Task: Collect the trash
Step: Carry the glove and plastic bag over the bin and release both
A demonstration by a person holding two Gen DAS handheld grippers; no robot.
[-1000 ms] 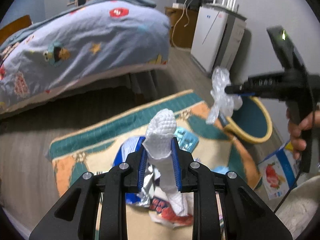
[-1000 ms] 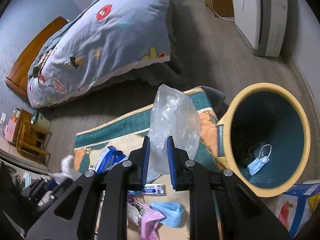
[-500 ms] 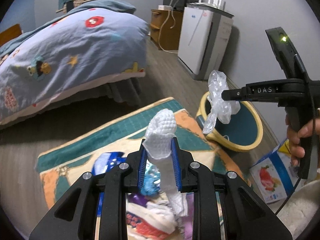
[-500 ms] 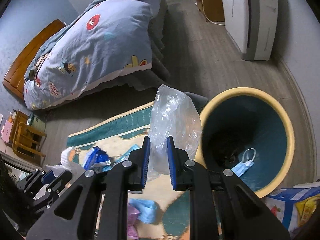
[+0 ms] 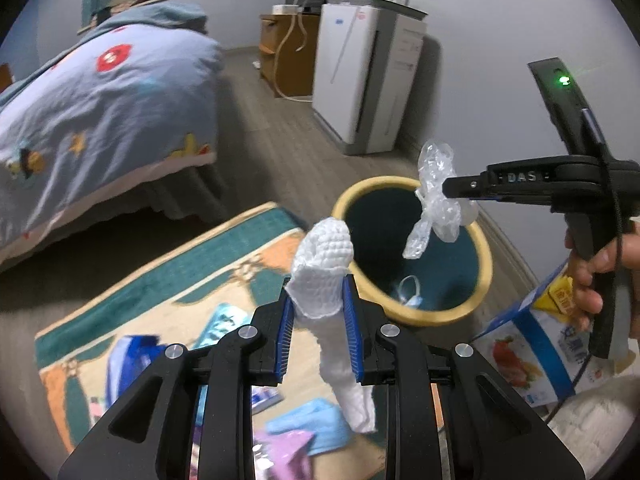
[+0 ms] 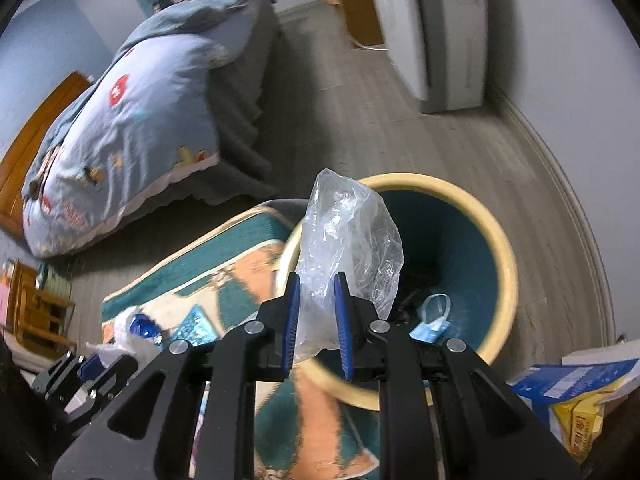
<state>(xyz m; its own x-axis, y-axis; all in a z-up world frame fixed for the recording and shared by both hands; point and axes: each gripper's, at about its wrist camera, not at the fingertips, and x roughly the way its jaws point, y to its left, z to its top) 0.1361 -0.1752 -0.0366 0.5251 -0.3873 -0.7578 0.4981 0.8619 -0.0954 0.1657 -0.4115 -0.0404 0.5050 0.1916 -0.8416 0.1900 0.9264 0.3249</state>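
1. The left gripper [image 5: 318,320] is clamped on a crumpled white paper towel [image 5: 324,264]: the blue pads press its middle, a rounded wad sticks up past the tips and a twisted tail hangs below. Gripping it mid-body looks deliberate, so neither end can slip free on the way to the bin

2. The right gripper [image 6: 316,316] is closed on a clear plastic bag [image 6: 348,232], pinching the lower part so the puffed top stands above the tips. In the left wrist view the same bag [image 5: 438,200] hangs over the bin's mouth, with a hand [image 5: 592,268] on the handle at the right edge

3. The trash bin [image 5: 486,248], yellow-rimmed with a dark teal inside, stands on the wood floor at the corner of the patterned rug [image 5: 224,256]. A blue face mask [image 6: 434,320] already lies at its bottom, which marks it as the drop point

4. More litter is left on the rug (blue wrappers [image 5: 132,352], a light blue mask [image 5: 308,424] and purple foil, all blurred)

5. My reading: both pieces are being carried to the bin together. The bag sits right above the opening; the paper towel is nearer the rug-side rim, so it probably needs to go a little further over before letting go

6. Risk: the bag is light and may cling to a pad or drift outside the rim
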